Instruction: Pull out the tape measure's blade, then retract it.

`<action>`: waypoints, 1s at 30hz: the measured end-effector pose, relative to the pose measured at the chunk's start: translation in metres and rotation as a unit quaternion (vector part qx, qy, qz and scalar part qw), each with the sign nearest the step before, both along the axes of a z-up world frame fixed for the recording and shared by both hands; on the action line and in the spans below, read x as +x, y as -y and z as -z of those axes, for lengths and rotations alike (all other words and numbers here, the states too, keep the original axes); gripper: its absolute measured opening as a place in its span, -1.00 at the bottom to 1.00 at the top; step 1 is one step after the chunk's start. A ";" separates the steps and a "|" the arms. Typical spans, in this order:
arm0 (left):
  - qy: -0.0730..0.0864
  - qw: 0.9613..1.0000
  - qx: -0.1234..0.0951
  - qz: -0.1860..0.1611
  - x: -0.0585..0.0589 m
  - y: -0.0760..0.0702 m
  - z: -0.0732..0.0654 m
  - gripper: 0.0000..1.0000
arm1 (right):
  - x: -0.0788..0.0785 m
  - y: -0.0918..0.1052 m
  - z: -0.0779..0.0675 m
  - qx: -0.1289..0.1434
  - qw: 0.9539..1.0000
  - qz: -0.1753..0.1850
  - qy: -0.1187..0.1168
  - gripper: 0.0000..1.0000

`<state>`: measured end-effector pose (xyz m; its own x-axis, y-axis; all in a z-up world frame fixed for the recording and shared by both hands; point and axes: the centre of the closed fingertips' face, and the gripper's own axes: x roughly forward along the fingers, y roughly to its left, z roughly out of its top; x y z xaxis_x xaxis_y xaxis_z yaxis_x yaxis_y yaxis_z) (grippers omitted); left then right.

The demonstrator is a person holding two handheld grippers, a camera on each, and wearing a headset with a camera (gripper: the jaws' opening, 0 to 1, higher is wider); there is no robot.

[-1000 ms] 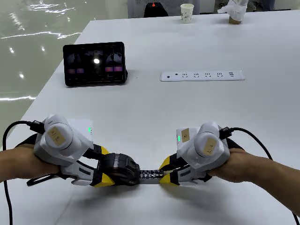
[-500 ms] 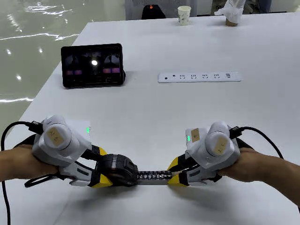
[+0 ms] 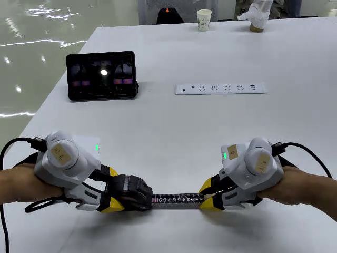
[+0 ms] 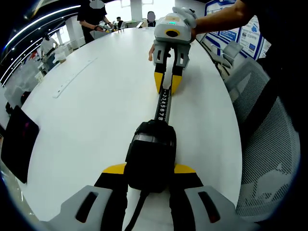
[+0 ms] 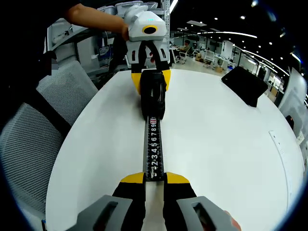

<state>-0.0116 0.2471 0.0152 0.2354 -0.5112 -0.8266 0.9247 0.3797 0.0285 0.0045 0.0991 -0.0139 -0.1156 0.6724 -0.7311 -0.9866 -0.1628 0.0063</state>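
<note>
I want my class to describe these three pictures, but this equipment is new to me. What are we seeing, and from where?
No robot: a person holds a two-jaw gripper in each hand at a white table. The wide picture comes from a headset camera looking down; the round ones come from cameras riding on the grippers. The left gripper clamps the black tape measure; the right gripper pinches its blade, drawn partly out between them. Farther back are a dark tablet, a power strip and a paper cup.
</note>
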 end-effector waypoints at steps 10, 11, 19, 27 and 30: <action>-0.002 1.000 0.001 -0.002 0.000 0.000 0.000 -0.45 | 0.004 0.027 0.000 -0.011 1.000 0.009 -0.002 -0.81; -0.002 1.000 0.001 -0.002 0.000 0.000 0.000 -0.45 | 0.005 0.029 0.000 -0.012 1.000 0.009 -0.002 -0.81; -0.003 1.000 0.001 -0.002 0.000 0.000 0.000 -0.45 | 0.007 0.048 -0.001 -0.017 1.000 0.017 -0.008 -0.81; -0.003 1.000 0.000 -0.003 0.000 0.000 0.000 -0.45 | 0.008 0.060 -0.001 -0.025 0.999 0.021 -0.013 -0.81; -0.003 1.000 0.000 -0.004 0.000 0.000 0.001 -0.45 | 0.009 0.064 0.000 -0.028 0.999 0.023 -0.014 -0.81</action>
